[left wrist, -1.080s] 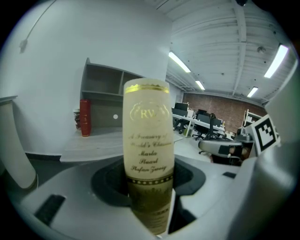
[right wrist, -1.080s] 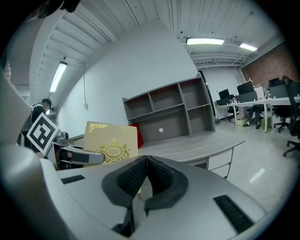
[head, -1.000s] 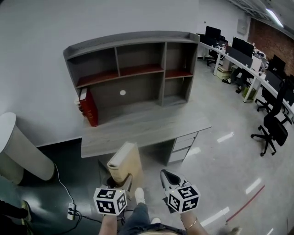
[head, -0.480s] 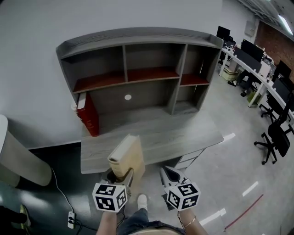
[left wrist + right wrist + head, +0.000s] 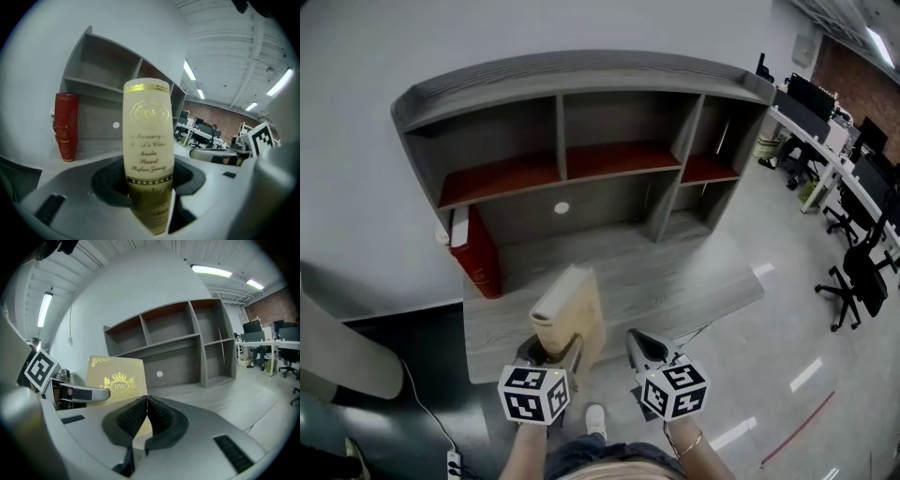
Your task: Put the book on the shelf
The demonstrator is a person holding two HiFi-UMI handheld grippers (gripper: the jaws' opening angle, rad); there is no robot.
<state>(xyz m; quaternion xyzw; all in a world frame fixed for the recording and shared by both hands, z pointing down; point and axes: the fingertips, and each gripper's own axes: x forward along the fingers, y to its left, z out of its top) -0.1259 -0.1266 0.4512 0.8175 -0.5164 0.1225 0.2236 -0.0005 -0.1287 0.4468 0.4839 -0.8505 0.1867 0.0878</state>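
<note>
Head view: bottom centre, left claw (image 5: 553, 353) points forward, clamping the cream book (image 5: 570, 311) upright over the surface (image 5: 684, 272); right claw (image 5: 644, 349) level beside it. Left gripper view: gold-lettered spine wedged between jaws. Right gripper view: jaws pressed together, empty.

The book (image 5: 147, 140) is hidden at its foot inside the left gripper (image 5: 150, 197); spine print there is blurred.

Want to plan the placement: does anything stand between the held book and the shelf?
Nothing visible does. The cream book, clamped in the left gripper, faces the shelf across the desk; the red book stands to the left.
</note>
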